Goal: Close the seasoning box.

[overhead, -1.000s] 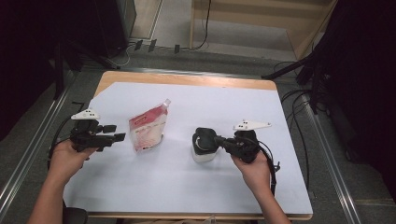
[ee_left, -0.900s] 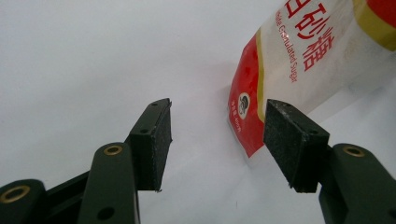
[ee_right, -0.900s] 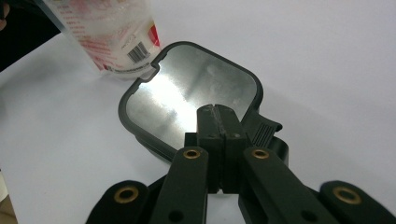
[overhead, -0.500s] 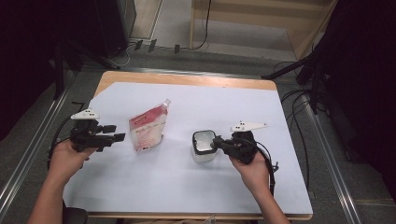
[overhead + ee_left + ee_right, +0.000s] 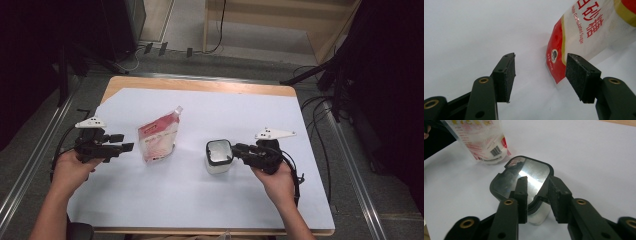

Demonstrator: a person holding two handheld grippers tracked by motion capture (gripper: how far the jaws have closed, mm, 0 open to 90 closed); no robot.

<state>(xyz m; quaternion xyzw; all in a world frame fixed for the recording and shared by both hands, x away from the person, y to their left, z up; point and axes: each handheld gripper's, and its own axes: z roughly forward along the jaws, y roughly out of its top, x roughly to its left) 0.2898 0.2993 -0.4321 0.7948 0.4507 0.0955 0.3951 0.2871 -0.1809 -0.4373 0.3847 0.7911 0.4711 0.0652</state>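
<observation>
So the right gripper (image 5: 239, 150) sits at the near right of the table (image 5: 200, 85), on the white sheet (image 5: 250, 115), with its tips right at the jar (image 5: 218, 157), a small white squarish thing with a black-rimmed lid that has a shiny mirror-like top. In the right gripper view the two jaws straddle the lid's near corner: one jaw lies over the shiny top, the other sits outside the rim, and the rim runs between them. The jaws have just been opening up, and there's a visible gap now between the pads (image 5: 557, 192) and the rim, so I'd call it let go of, partly open rather than clamped. The jar itself stands upright on the sheet, a bit right of centre and toward the person's side. The left gripper (image 5: 122, 142) is over at the near left, held level in the left hand (image 5: 70, 167) and pointing toward the pouch (image 5: 159, 137), a red and white sugar bag with a spout on top that leans back a little, left of the jar and well apart from it. In the left gripper view the jaws stand clearly apart with nothing between them, and the pouch's bottom corner sits just past the tips, not touched. The right hand (image 5: 277, 180) comes in from the bottom edge.
</observation>
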